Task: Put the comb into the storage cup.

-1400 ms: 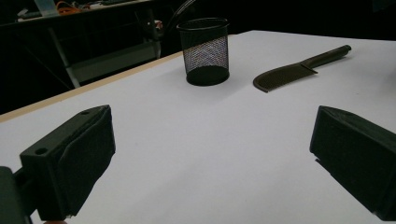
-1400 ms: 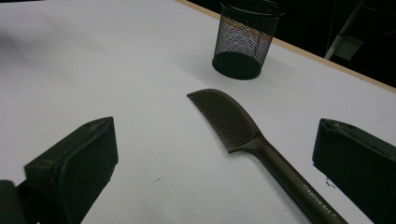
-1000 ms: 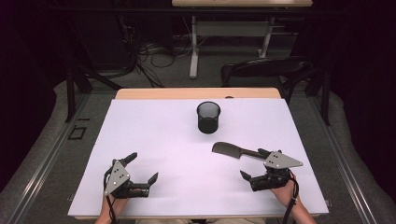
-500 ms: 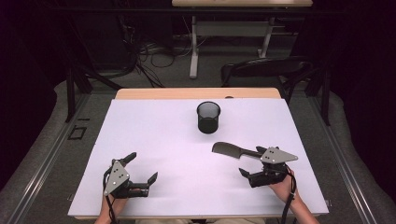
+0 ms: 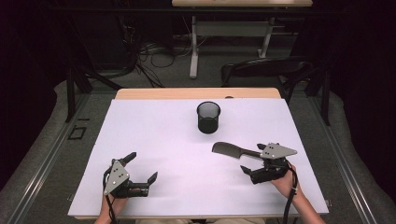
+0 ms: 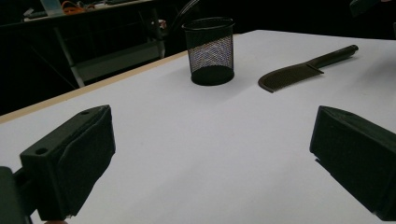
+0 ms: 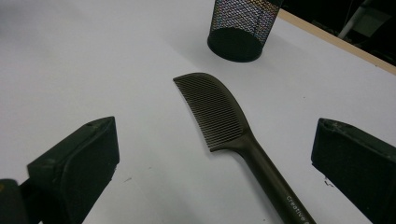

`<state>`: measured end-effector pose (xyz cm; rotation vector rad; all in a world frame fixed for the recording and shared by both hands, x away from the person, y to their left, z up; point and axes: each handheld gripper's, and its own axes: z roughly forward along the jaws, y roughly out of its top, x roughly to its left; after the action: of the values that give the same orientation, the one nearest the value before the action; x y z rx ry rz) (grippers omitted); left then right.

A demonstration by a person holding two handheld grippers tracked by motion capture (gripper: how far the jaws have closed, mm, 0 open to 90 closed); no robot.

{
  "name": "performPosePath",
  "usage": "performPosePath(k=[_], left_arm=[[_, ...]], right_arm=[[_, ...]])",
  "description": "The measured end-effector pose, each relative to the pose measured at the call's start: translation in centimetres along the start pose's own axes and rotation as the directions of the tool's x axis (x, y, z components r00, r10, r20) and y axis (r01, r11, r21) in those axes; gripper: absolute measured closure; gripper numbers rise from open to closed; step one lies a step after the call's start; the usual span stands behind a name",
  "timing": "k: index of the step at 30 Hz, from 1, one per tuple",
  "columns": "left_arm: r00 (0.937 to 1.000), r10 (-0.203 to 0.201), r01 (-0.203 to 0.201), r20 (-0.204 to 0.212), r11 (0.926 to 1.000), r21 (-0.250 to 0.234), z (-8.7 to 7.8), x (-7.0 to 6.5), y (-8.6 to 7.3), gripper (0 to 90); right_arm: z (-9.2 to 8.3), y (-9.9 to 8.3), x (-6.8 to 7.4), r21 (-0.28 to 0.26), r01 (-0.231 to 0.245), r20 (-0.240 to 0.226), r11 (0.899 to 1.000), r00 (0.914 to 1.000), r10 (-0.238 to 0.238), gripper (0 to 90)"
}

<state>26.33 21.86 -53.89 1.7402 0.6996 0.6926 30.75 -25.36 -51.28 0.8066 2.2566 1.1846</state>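
Two hand-held grippers are being kept low over the white-covered counter, one in each of the person's hands. The right gripper is being held with its fingers spread wide, nothing between them, just beside the handle end of the dark brown plastic comb. The comb is lying flat on the counter, right of centre, its toothed end being pointed toward the middle and its handle toward the right gripper. In the right gripper view, the comb is being seen close up between the two open fingers, untouched by either; fine teeth and small lettering on the handle are being shown there, which the high view is too distant to resolve. The black wire-mesh cup is standing upright beyond the comb, apart from it. The left gripper is being held well apart from the comb at the near left, fingers open and empty. In the left gripper view, the cup and comb are being seen far off.
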Motion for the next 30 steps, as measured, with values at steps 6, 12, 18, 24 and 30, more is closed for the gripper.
performPosePath(k=[6,12,18,24,30], left_arm=[[1.0000,-0.002,0.002,-0.003,1.0000,-0.004,0.0,0.0,0.0,0.2],[1.0000,-0.005,0.005,-0.003,1.0000,-0.005,0.0,0.0,0.0,0.2],[1.0000,-0.004,0.004,-0.003,1.0000,-0.008,0.0,0.0,0.1,0.2],[1.0000,-0.004,0.004,-0.002,1.0000,-0.008,0.0,0.0,0.1,0.2],[1.0000,-0.002,0.002,-0.005,1.0000,-0.006,0.0,0.0,0.1,0.2]], right_arm=[[0.2,0.2,-0.3,0.022,0.010,-0.007,1.000,0.9999,-0.009,0.7],[0.4,0.5,-0.5,0.035,0.022,-0.011,0.999,0.9997,-0.022,0.8],[0.6,1.0,-0.8,0.046,0.040,-0.012,0.998,0.9991,-0.040,0.8],[0.7,1.5,-1.1,0.058,0.057,-0.013,0.997,0.9983,-0.056,0.5],[0.8,1.8,-1.4,0.079,0.072,-0.020,0.994,0.9973,-0.070,0.5]])
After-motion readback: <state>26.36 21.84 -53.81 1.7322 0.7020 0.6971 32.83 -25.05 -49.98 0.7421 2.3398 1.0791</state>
